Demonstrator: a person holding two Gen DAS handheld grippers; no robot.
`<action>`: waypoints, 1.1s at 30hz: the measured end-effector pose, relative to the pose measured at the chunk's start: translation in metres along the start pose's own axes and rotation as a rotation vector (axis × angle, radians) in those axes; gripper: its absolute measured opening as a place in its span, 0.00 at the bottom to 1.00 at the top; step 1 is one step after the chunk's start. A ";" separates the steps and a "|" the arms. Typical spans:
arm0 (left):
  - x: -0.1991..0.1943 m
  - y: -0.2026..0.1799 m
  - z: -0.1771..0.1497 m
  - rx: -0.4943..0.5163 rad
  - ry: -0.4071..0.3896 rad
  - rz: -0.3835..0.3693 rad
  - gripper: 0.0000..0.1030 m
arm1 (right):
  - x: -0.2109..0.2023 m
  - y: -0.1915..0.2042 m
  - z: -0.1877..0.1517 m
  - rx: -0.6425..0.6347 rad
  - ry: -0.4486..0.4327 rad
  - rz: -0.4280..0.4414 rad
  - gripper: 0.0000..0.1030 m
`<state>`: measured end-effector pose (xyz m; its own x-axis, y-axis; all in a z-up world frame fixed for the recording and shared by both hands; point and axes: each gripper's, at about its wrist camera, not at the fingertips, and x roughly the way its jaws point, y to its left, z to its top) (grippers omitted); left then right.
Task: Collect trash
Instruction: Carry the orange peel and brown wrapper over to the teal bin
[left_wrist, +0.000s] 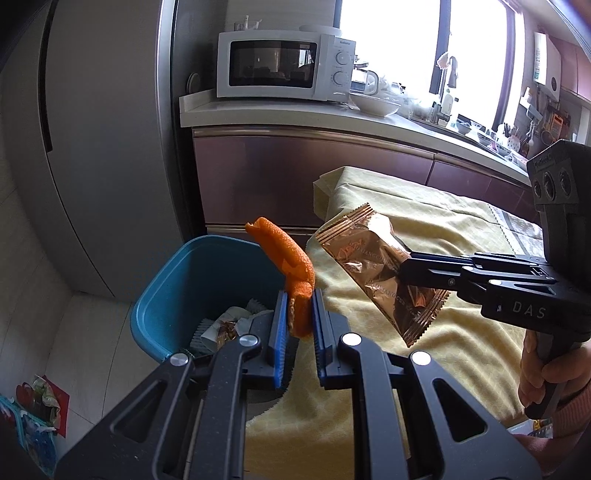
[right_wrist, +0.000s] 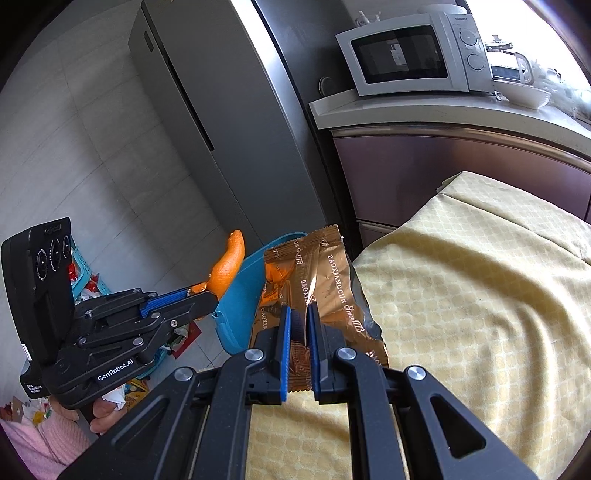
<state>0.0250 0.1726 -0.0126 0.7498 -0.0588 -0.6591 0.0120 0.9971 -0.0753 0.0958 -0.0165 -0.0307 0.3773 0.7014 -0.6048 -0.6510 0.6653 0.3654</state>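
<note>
Left wrist view: the left claw (left_wrist: 298, 317) pinches an orange peel (left_wrist: 291, 266) just above the blue bin (left_wrist: 166, 291), beside the surface (left_wrist: 461, 229). Right wrist view: the right claw (right_wrist: 298, 332) clamps a copper wrapper (right_wrist: 325, 280) near the bin rim. I think the light wrapper may fall outside if released early.
</note>
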 end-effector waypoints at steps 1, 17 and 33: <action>0.000 0.000 0.001 -0.001 0.000 0.001 0.13 | 0.001 0.000 0.001 -0.002 0.002 0.001 0.08; 0.003 0.009 0.004 -0.024 -0.004 0.025 0.13 | 0.012 0.013 0.009 -0.034 0.017 0.011 0.08; 0.005 0.015 0.005 -0.044 -0.001 0.040 0.13 | 0.022 0.022 0.011 -0.047 0.032 0.012 0.08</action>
<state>0.0323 0.1878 -0.0136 0.7499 -0.0183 -0.6614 -0.0475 0.9955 -0.0814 0.0967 0.0168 -0.0280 0.3483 0.6999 -0.6236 -0.6861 0.6436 0.3391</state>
